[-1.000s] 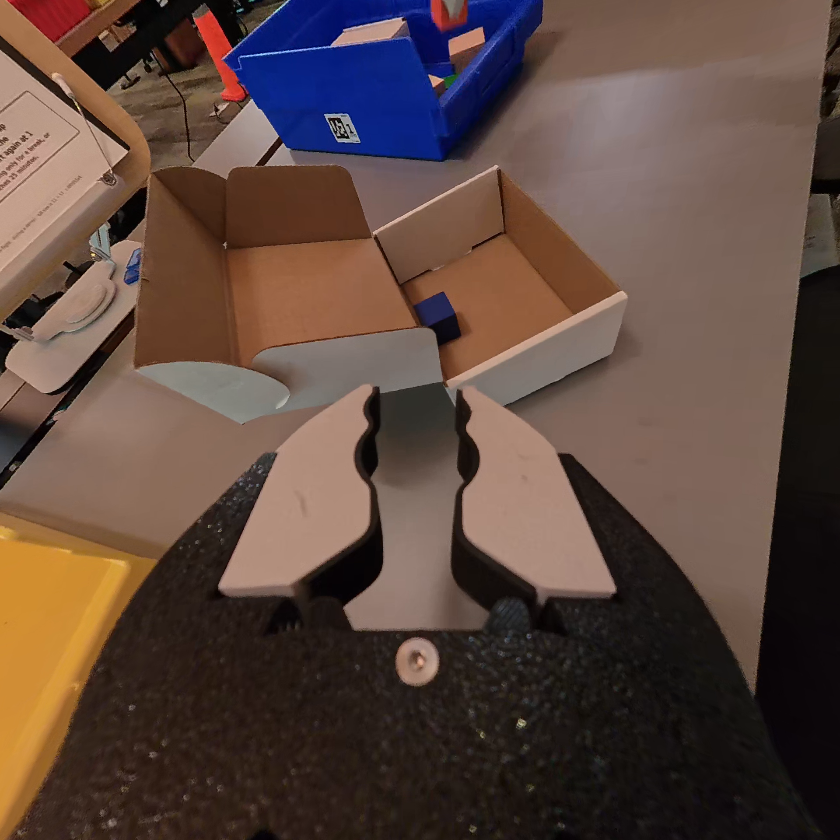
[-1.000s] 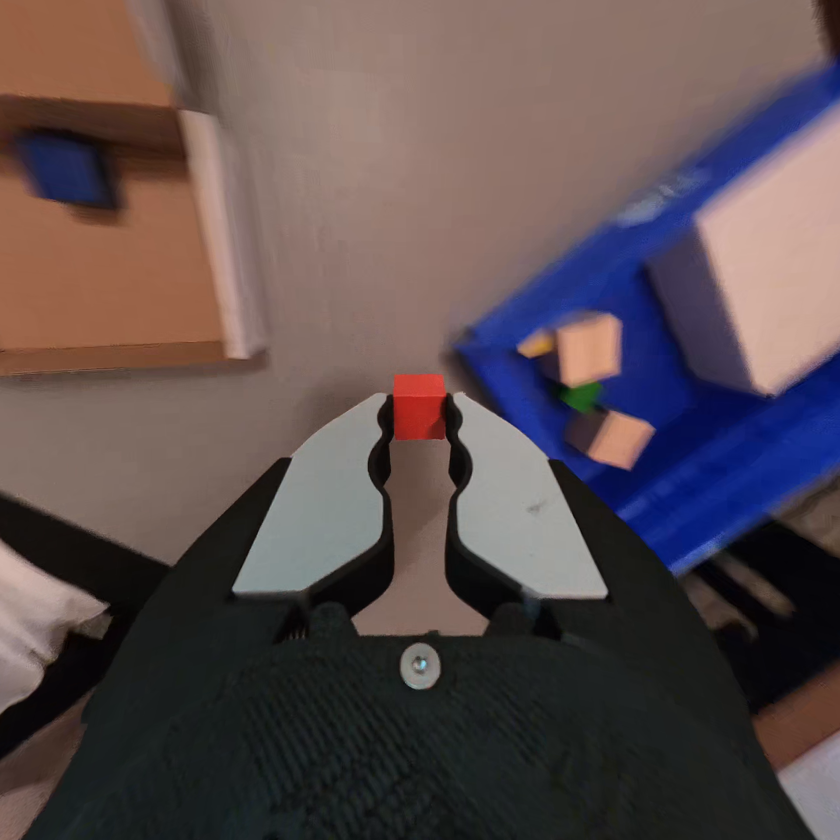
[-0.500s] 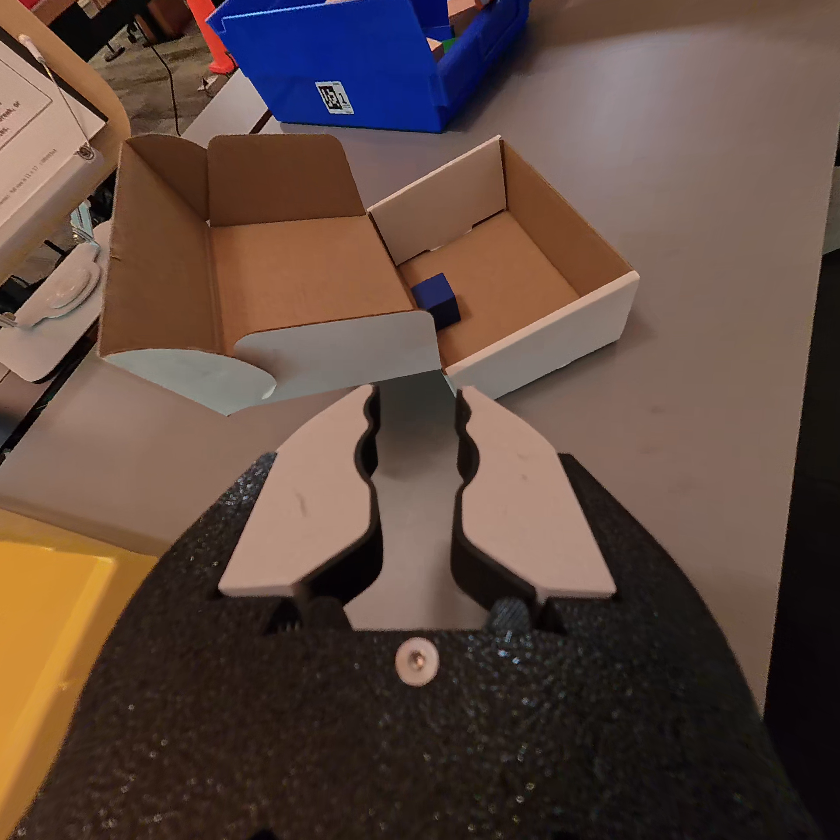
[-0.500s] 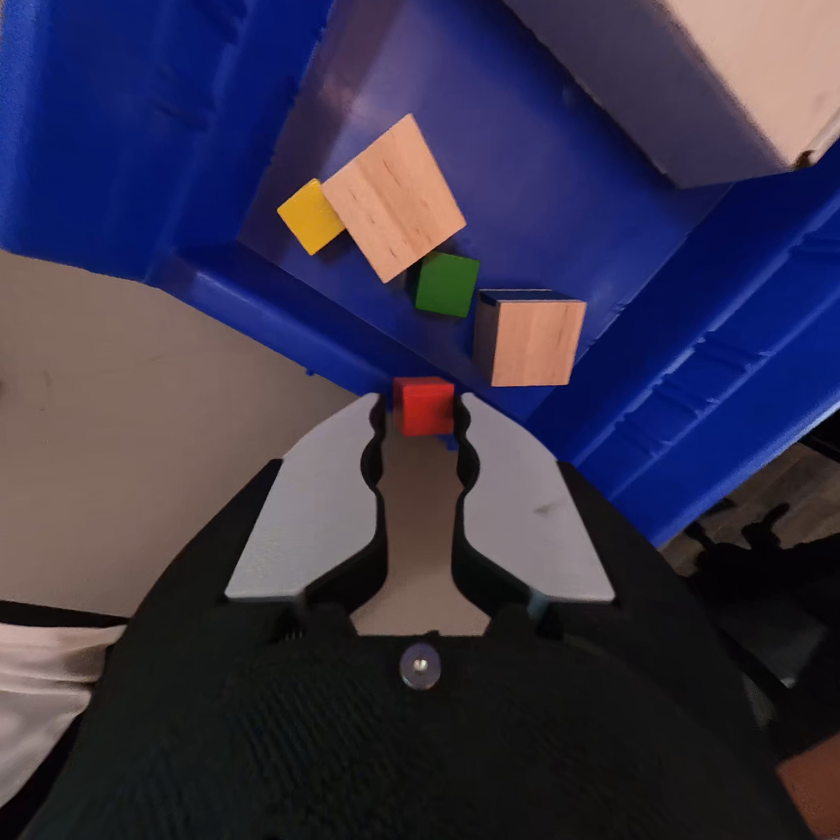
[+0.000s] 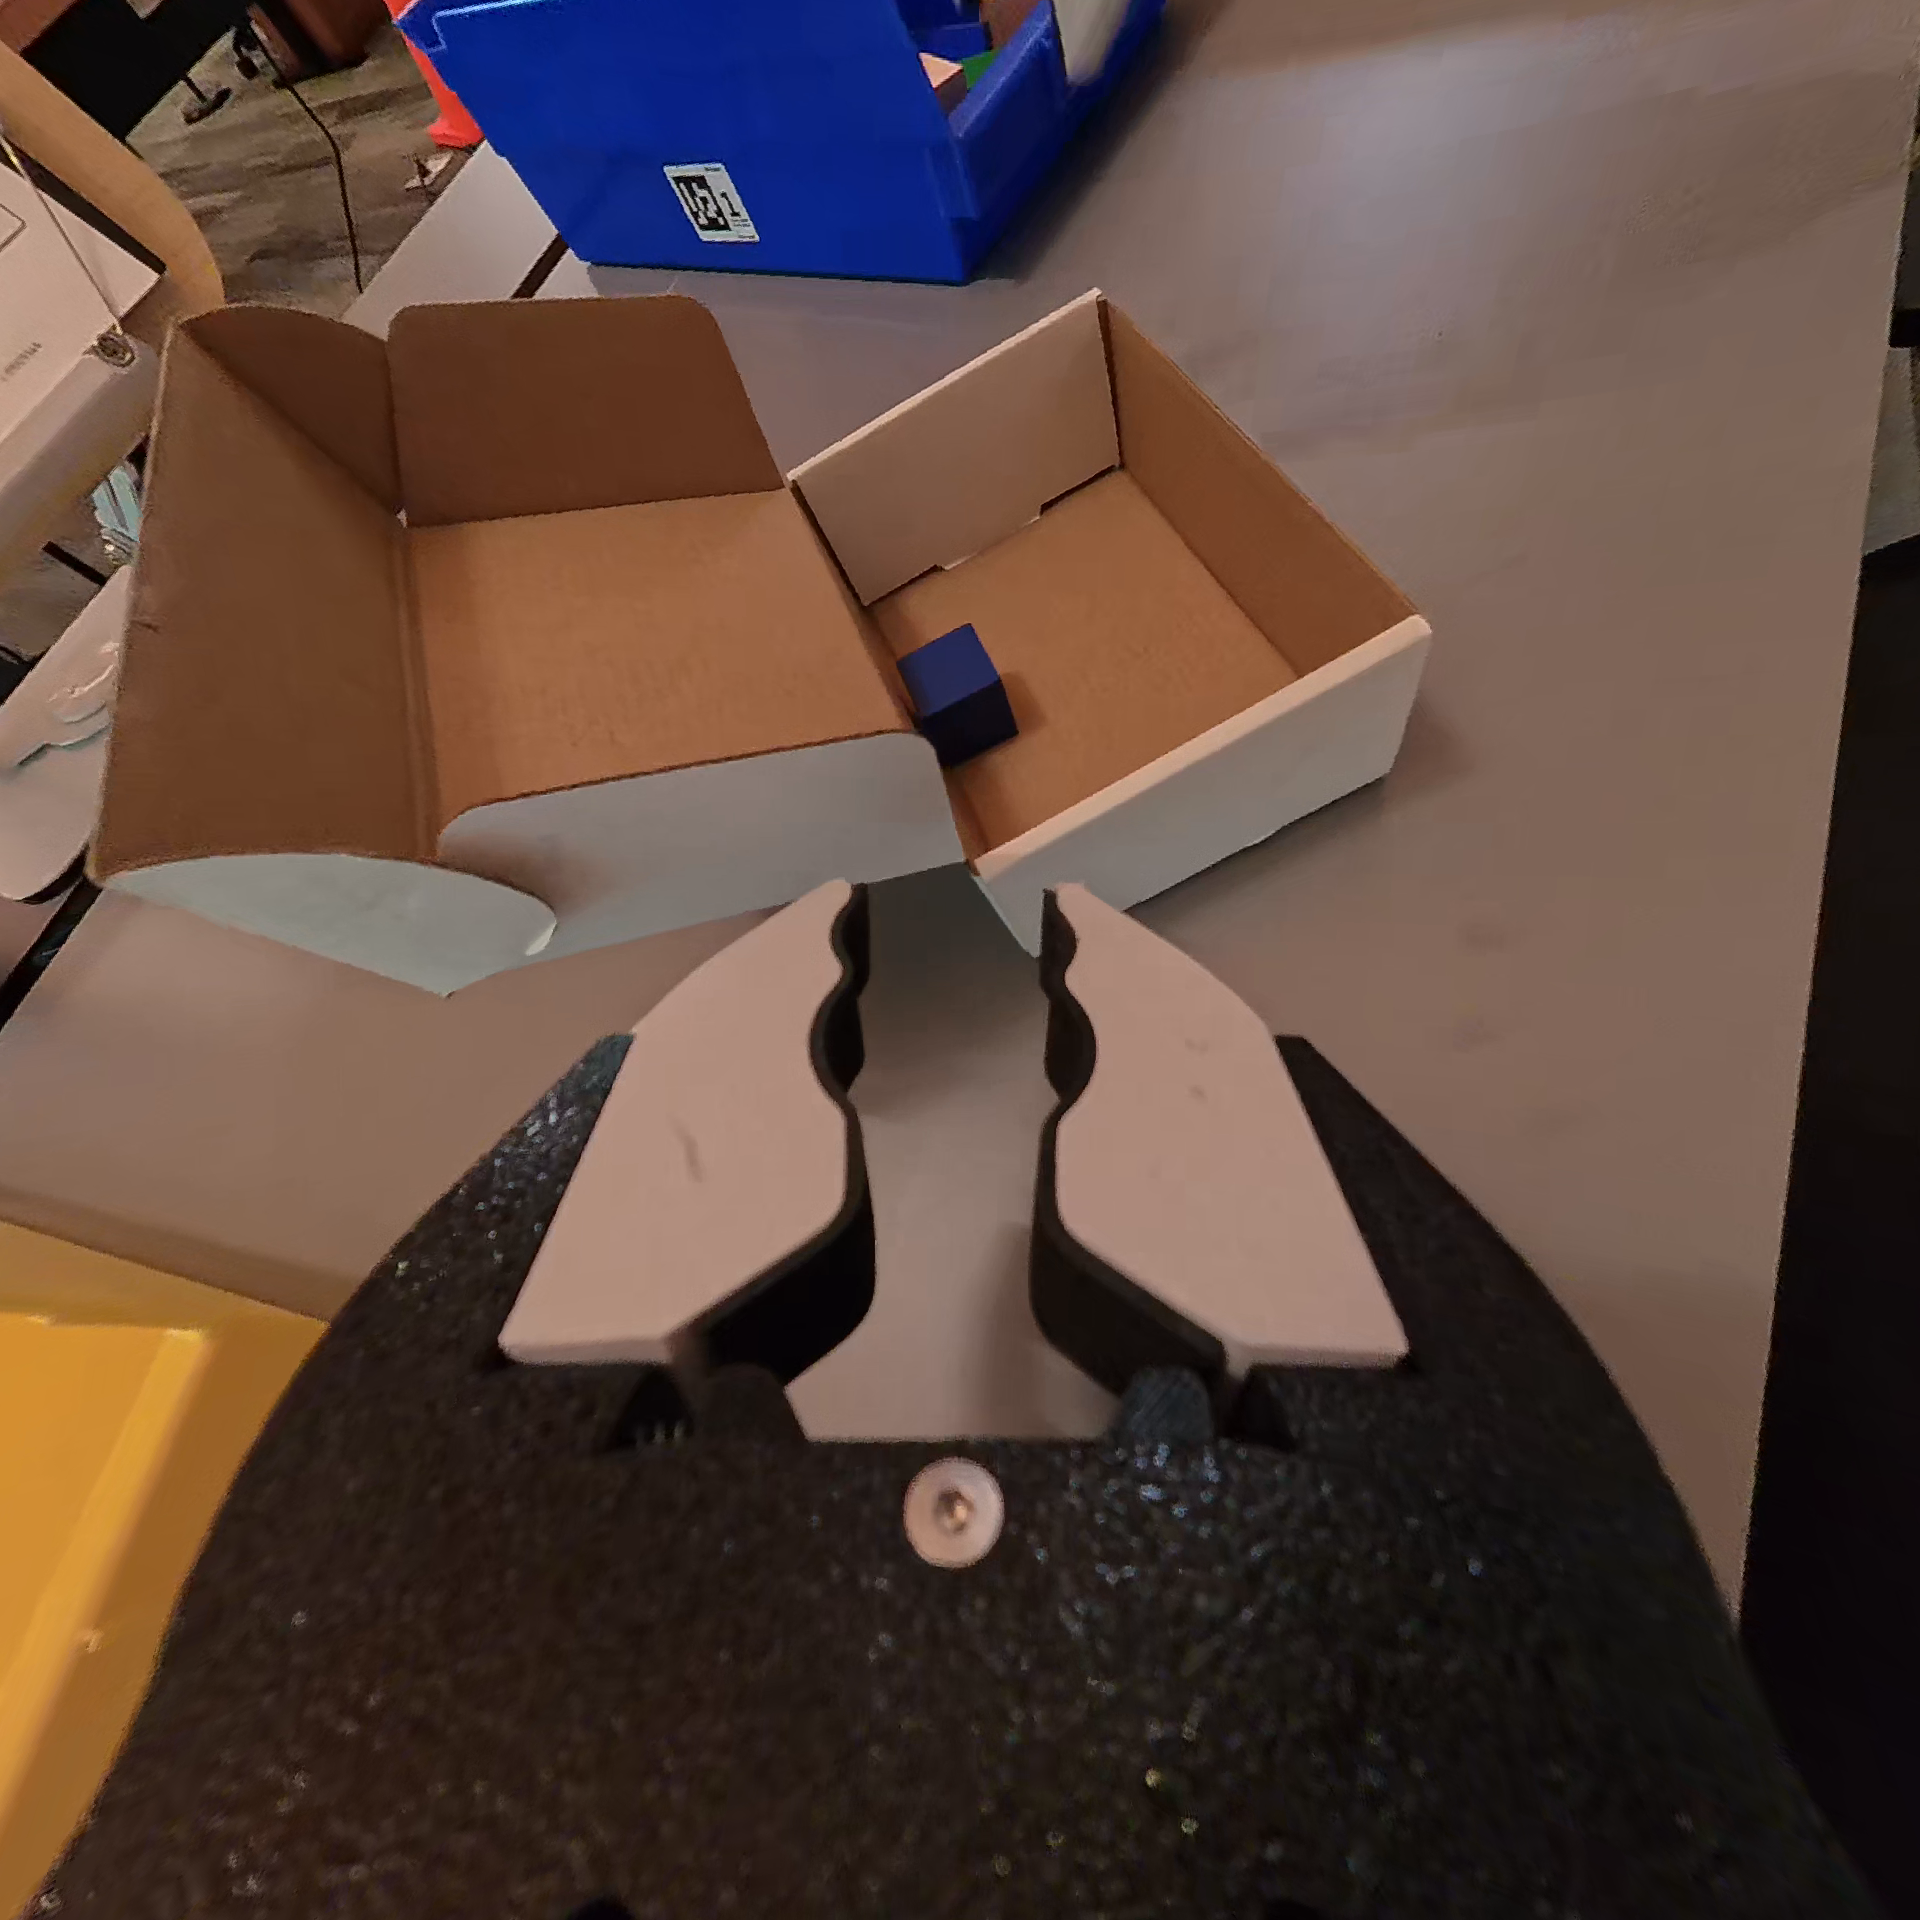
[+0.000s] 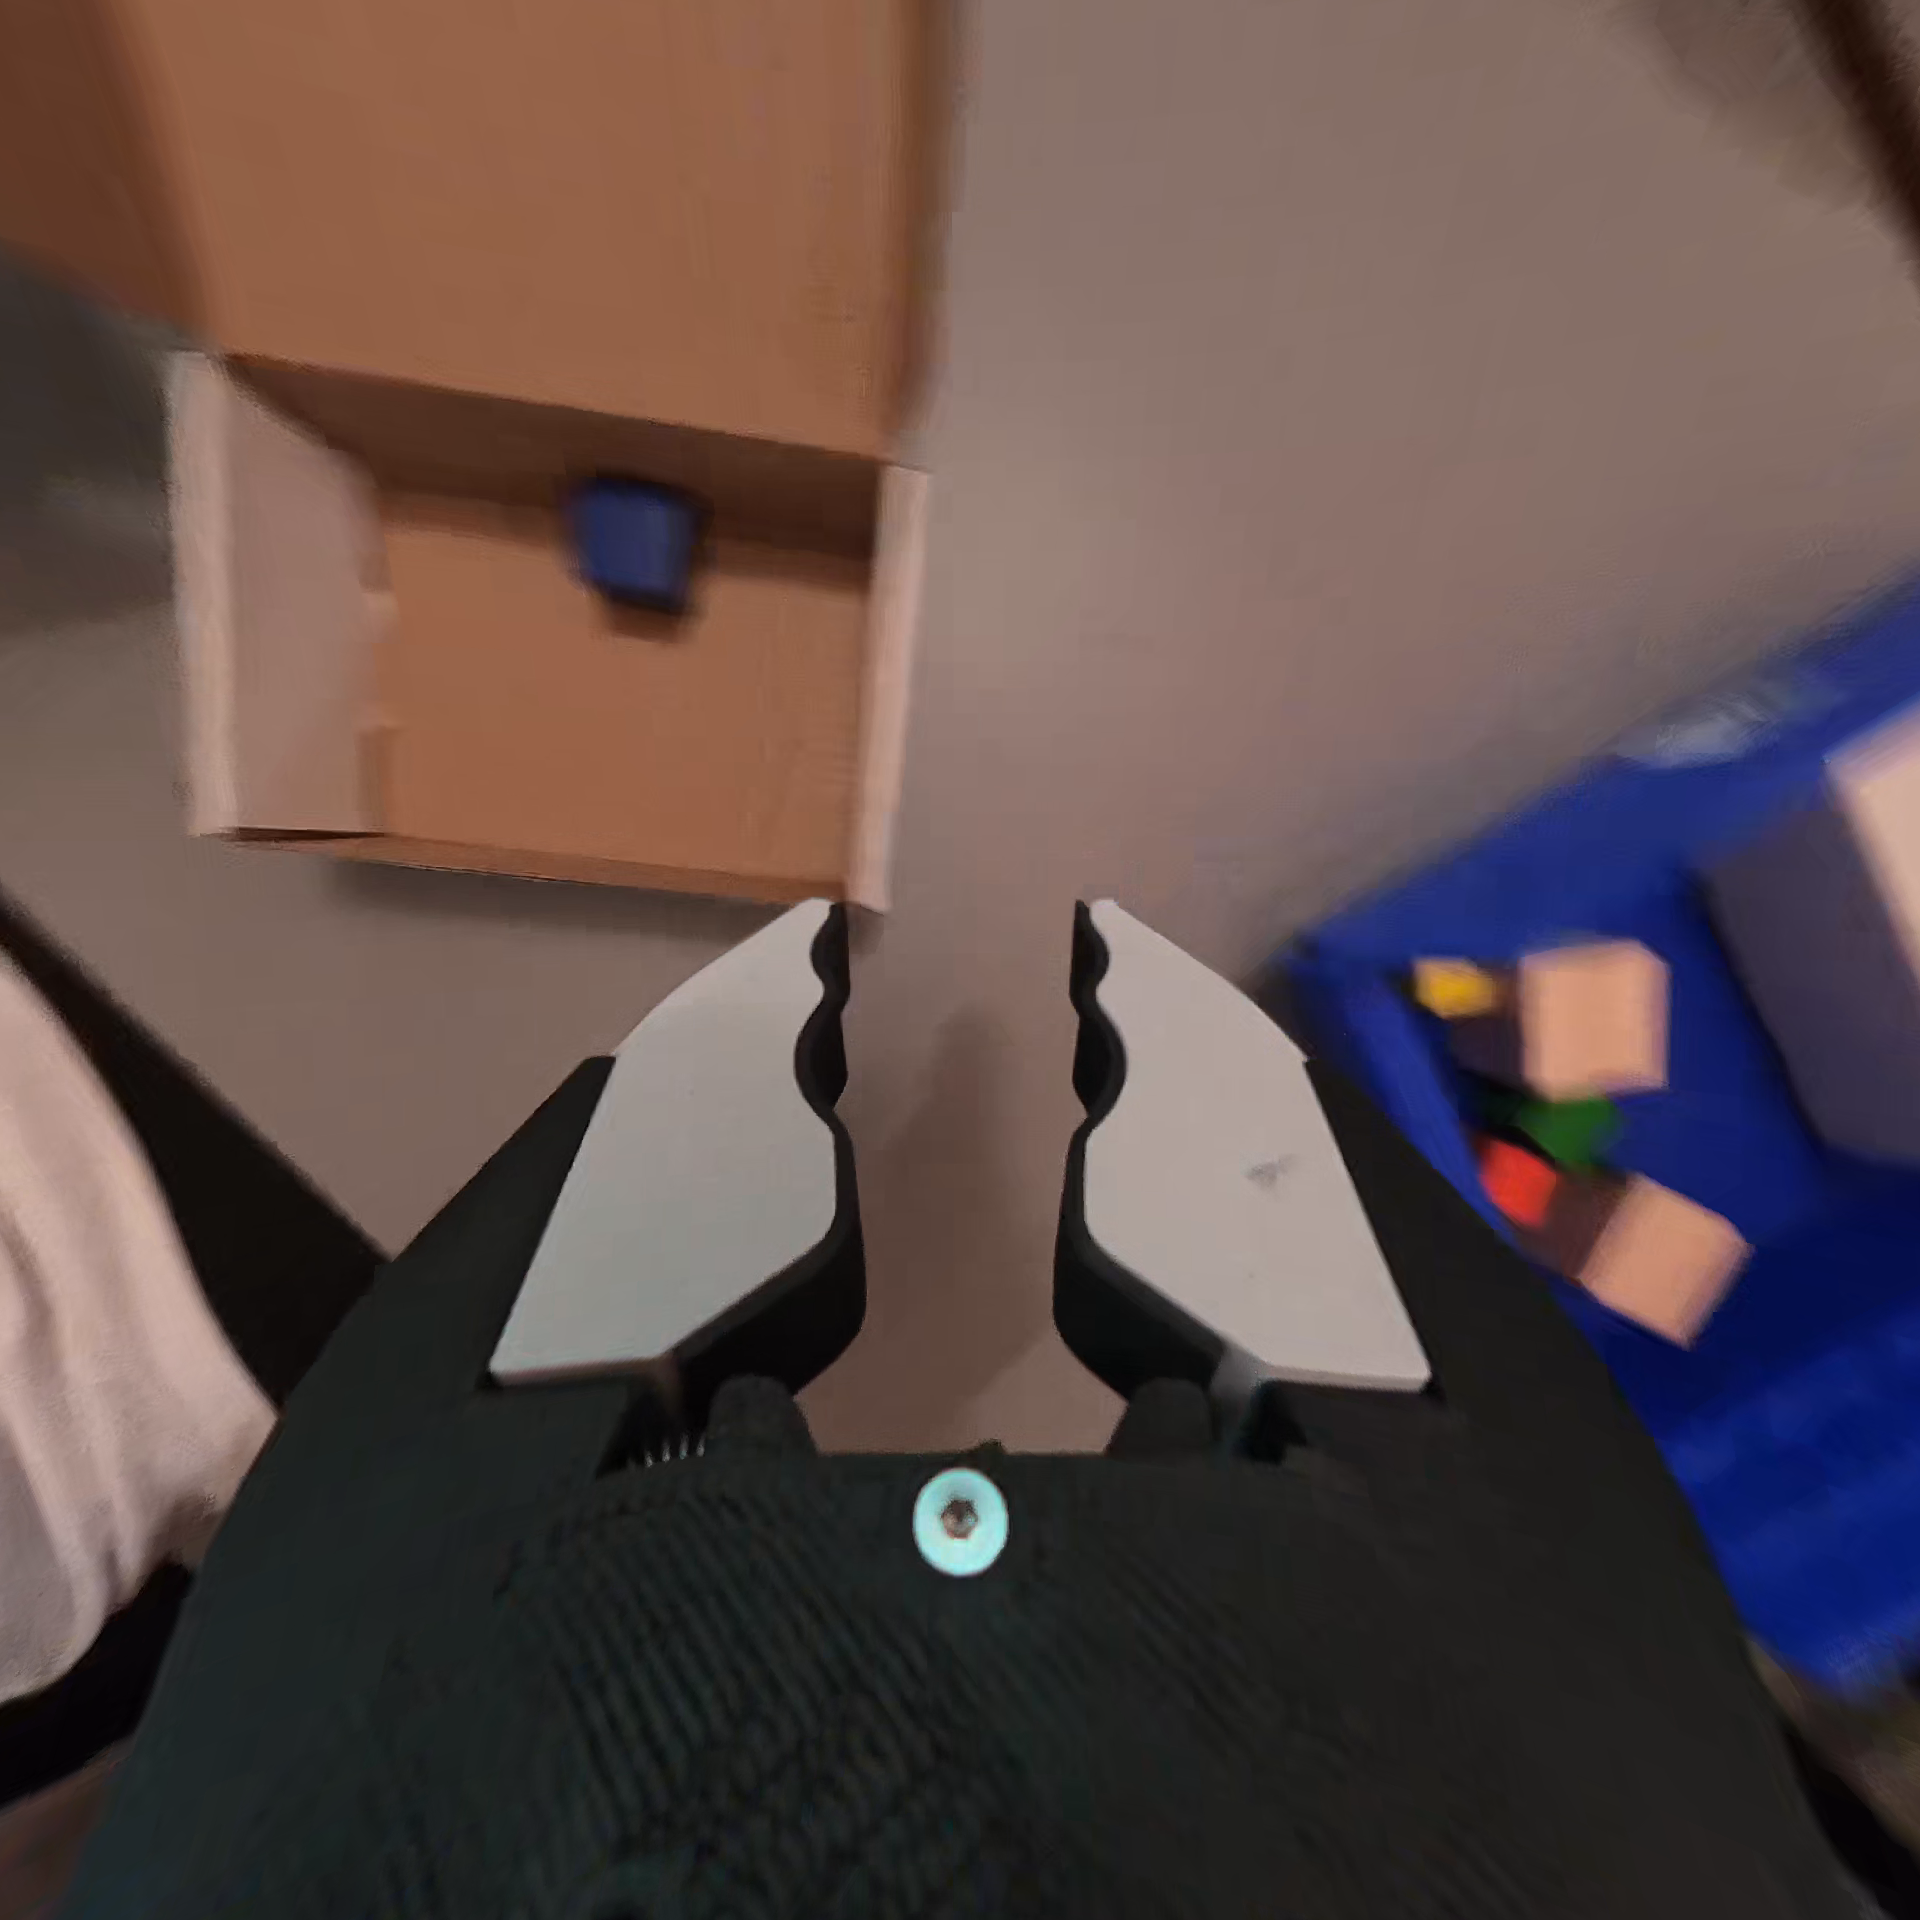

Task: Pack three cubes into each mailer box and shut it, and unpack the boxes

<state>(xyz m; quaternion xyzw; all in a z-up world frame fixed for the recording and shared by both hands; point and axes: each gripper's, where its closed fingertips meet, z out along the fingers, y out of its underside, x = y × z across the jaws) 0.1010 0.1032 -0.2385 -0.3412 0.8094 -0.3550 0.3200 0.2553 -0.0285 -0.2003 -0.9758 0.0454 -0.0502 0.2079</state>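
An open white mailer box (image 5: 1216,821) with its lid (image 5: 582,665) folded back lies on the grey table. One blue cube (image 5: 956,691) sits inside it. My left gripper (image 5: 948,920) is open and empty just in front of the box's near corner. In the blurred right wrist view, my right gripper (image 6: 958,925) is open and empty above the table, between the box (image 6: 883,675) with the blue cube (image 6: 634,551) and the blue bin (image 6: 1766,1403). A red cube (image 6: 1517,1184) lies in that bin among green, yellow and larger wooden cubes.
The blue bin (image 5: 769,135) stands at the far side of the table behind the box. A yellow bin (image 5: 94,1475) is at the near left. A white closed box (image 6: 1860,935) sits in the blue bin. The table edge runs along the right. The tips of one gripper are about 20 cm away from the tips of the other. The left tips stand about 11 cm off the blue cube (image 5: 956,691). The right camera catches it too, in the right wrist view (image 6: 605,551).
My right gripper let go of the red cube into the blue bin, opened, and swung back toward the mailer box. My left gripper has shifted slightly, still open.
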